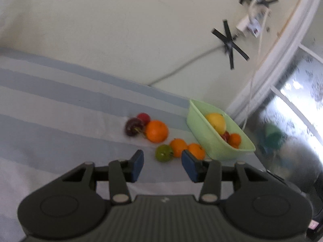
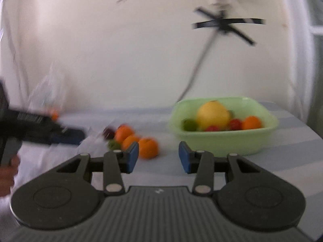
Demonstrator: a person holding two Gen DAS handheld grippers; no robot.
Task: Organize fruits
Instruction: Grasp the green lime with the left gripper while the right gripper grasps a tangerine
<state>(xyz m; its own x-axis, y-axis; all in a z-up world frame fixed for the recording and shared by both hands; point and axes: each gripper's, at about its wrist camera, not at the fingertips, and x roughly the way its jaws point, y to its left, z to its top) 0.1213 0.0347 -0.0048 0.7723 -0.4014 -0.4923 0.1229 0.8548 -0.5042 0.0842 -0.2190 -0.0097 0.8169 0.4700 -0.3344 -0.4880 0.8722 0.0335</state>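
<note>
A pale green tub [image 1: 201,127] [image 2: 220,143] holds a big yellow fruit [image 1: 216,122] [image 2: 214,115], small oranges, red fruits and a green one. Loose on the striped cloth lie a large orange [image 1: 157,131], two smaller oranges [image 1: 178,146] [image 1: 196,150], a green fruit [image 1: 164,153], a dark plum [image 1: 133,126] and a red fruit [image 1: 144,117]. My left gripper [image 1: 162,166] is open and empty, just short of the green fruit. My right gripper [image 2: 158,160] is open and empty; an orange [image 2: 148,147] lies just beyond its left finger. The left gripper also shows blurred in the right wrist view [image 2: 66,138].
The striped blue and white cloth [image 1: 60,111] covers the table, which ends against a pale wall. A cable [image 1: 181,68] taped with black crosses runs down the wall behind the tub. A window and the table's right edge lie beyond the tub.
</note>
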